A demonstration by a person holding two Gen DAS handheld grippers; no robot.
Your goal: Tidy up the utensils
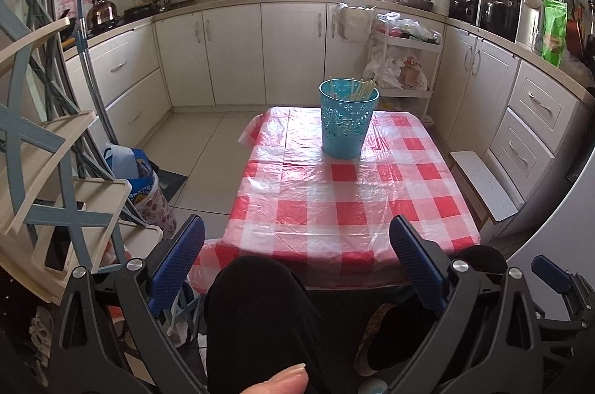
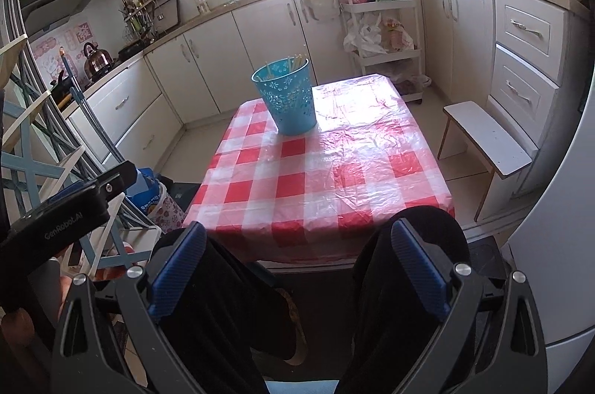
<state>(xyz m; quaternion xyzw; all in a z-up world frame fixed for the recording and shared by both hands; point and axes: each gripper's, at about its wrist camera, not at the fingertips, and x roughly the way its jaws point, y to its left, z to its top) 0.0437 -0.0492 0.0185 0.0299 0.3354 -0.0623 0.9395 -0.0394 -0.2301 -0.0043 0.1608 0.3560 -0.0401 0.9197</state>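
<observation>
Both the left gripper (image 1: 297,260) and right gripper (image 2: 299,263) were spread wide and empty, while the blue holder (image 1: 347,118) of upright chopsticks (image 1: 362,89) stood well ahead of the fingers, roughly equally far from each.

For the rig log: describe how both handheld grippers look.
The left gripper and right gripper match: black skeleton frames with cut-outs, silver pivot bolts, ribbed blue finger pads. The left one's body bears white "GenRobot.AI" lettering. No cables visible.
</observation>
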